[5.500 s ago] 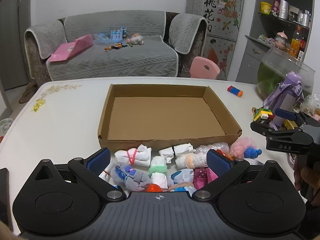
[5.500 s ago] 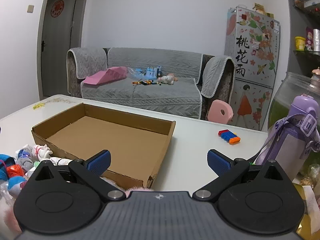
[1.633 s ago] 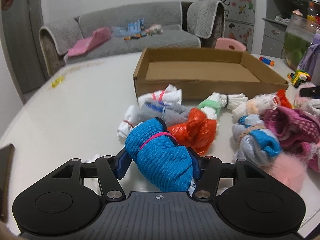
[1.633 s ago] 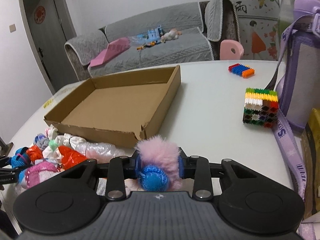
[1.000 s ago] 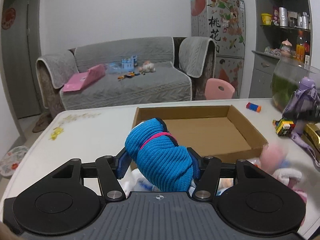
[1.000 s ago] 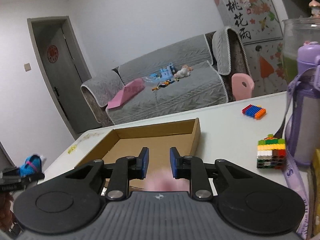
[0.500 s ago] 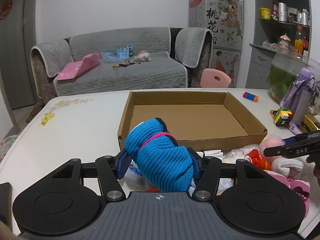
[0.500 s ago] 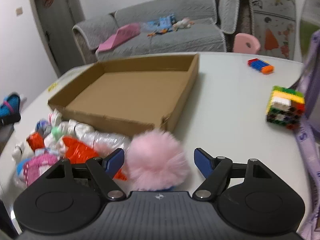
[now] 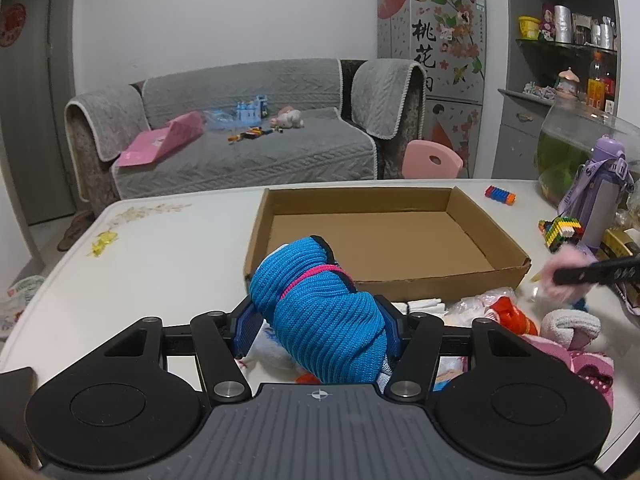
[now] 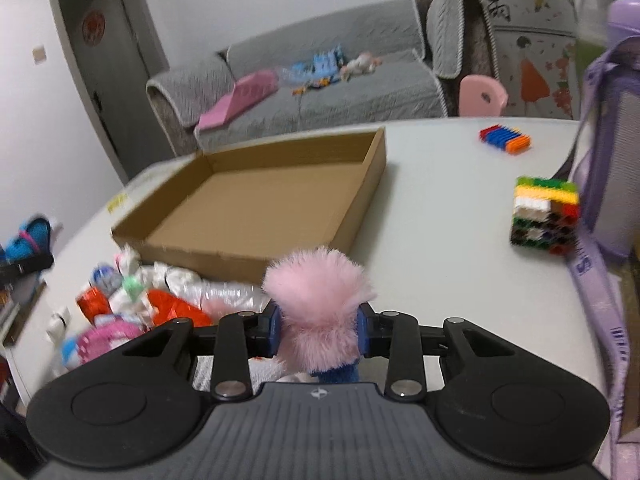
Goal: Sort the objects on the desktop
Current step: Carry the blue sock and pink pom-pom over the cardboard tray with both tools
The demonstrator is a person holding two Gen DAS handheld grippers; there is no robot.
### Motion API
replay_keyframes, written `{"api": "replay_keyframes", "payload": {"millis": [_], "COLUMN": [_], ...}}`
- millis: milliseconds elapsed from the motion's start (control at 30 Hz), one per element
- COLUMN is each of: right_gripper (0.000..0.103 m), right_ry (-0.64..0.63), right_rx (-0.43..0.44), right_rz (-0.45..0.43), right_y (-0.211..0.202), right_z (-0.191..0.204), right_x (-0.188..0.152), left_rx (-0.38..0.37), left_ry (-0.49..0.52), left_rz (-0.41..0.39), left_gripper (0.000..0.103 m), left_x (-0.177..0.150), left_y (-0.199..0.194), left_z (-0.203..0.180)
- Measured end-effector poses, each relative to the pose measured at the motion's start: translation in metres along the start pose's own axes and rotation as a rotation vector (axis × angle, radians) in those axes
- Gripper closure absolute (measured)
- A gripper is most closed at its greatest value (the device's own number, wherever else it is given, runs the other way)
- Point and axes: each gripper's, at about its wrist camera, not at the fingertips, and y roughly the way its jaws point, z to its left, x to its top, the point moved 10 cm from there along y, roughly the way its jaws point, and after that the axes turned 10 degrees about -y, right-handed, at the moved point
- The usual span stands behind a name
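1. Fingers first: the left gripper [image 9: 318, 326] is clamped on a blue sock roll [image 9: 320, 316], pads pressed into both flanks. The right gripper [image 10: 318, 330] has just been closing, and its pads are now pressed on a pink fluffy sock [image 10: 318, 300].
2. Table [image 9: 160, 264]: white, broad; everything below is carried on it.
3. Box [image 9: 384, 236]: shallow cardboard tray, empty, open-topped, set beyond both grippers. Judged to be the destination.
4. Sock pile [image 10: 148, 300]: white, red and pink bundles lying against the box's near wall, between the two grippers.
5. Blue roll: held above the pile, just short of the box's near wall. Light, soft, compressible; ribbed knit judged grippy. A pink band is seen round its middle, and the roll is best taken across that.
6. Pink sock: held low, near the box's near right corner. Very light; the fur is slippery and springy, so the firmer blue core underneath is the better hold.
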Motion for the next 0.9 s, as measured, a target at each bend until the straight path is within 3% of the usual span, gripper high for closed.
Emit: {"api": "replay_keyframes", "payload": {"millis": [267, 533, 700, 900], "right_gripper": [0.071, 0.071, 0.071, 0.071], "right_ry": [0.032, -0.023, -0.088, -0.126], "right_rx": [-0.004, 0.009, 0.017, 0.013], "right_rz": [-0.112, -0.199, -0.232, -0.157], "right_y": [-0.027, -0.029, -0.011, 0.051], "right_z": [-0.006, 0.005, 0.014, 0.009], "right_x": [0.026, 0.089, 0.138, 0.165], "left_rx": [0.028, 0.018, 0.008, -0.023], "left_ry": [0.012, 0.02, 0.026, 0.033], "left_rz": [-0.007, -0.069, -0.046, 0.02], "left_gripper": [0.038, 0.038, 0.038, 0.038], "left_x": [0.013, 0.08, 0.116, 0.136], "left_y": [-0.006, 0.009, 0.048, 0.116], "left_z": [0.011, 0.01, 0.008, 0.0]}}
